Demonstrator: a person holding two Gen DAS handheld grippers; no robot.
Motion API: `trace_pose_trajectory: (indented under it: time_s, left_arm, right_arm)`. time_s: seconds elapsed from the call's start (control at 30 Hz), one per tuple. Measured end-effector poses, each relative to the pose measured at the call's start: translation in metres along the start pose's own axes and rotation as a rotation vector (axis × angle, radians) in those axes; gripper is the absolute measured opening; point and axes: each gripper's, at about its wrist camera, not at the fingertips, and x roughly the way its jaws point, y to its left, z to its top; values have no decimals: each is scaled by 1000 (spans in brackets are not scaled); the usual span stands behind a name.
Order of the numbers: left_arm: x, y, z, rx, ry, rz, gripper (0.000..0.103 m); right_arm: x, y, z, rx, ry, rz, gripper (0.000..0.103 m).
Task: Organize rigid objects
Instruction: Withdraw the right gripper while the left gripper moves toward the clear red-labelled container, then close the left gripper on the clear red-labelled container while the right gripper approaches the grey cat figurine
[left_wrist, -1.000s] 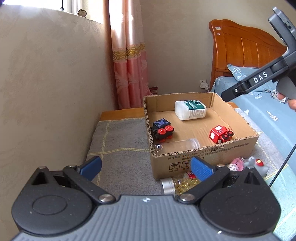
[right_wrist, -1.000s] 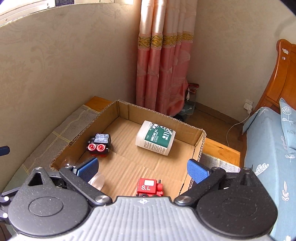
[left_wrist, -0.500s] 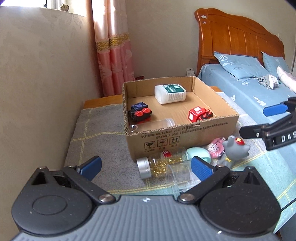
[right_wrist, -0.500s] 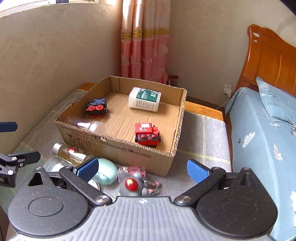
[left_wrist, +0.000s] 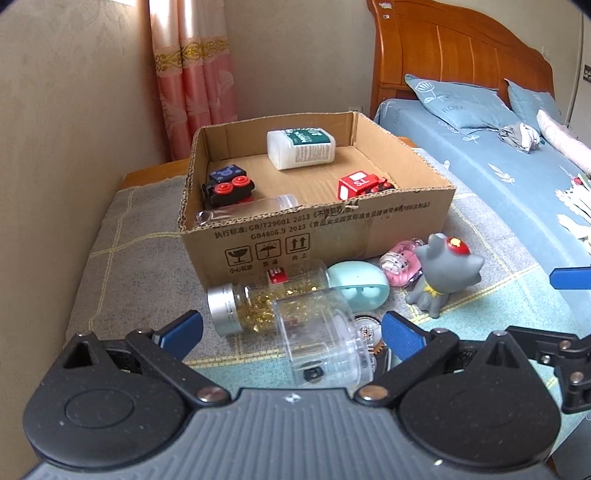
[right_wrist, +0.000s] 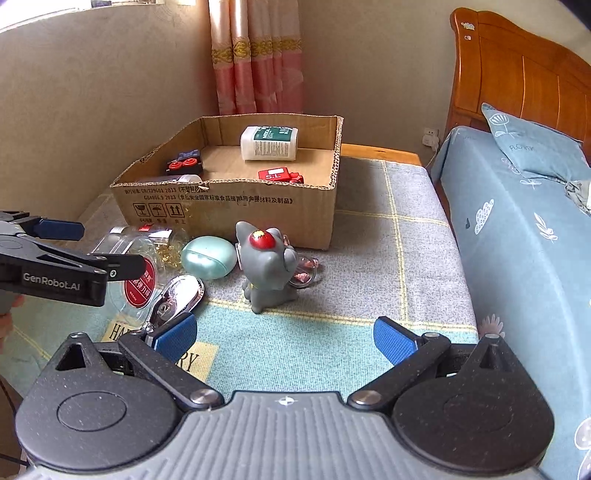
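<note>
Now the clear jar (left_wrist: 325, 339) lies on its side on the rug (right_wrist: 295, 343), just before the cardboard box (left_wrist: 369, 229), between the fingers of the left tool (left_wrist: 291, 334). A good grip would take its round body squarely. Both tools are wide open and empty; the right tool (right_wrist: 284, 338) hovers low near the grey cat (right_wrist: 266, 266).
</note>
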Motion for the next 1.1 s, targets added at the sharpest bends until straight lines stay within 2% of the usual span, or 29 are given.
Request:
trace_pose_trajectory:
  time_s: [0.27,0.43,0.53,0.77,0.87,0.97,1.1]
  left_arm:
    - [-18,44,-15,-127,-25,27,102]
    - [-23,71,-28,-186,-8,105,102]
    - [-25,81,-34,-214,-3,109,102]
    - [-26,75,-33,-179,-26,56,102]
    - [-25,71,-34,-165,-28,40,102]
    - [-23,71,-36,-168,-22,32,102]
    - [-24,74,-38,-174,-21,44,102]
  right_arm:
    - [2,4,3,-12,5,16,103]
    - [7,7,5,-21,11,19,103]
    - [10,7,10,-37,-1,1,103]
    - [14,-17,38,-16,-102,-94,103]
    - [30,-29,49,-6,-99,-151,103]
    - [47,-30,51,-28,-56,-126,103]
    - [42,-18,47,-63,-58,-76,103]
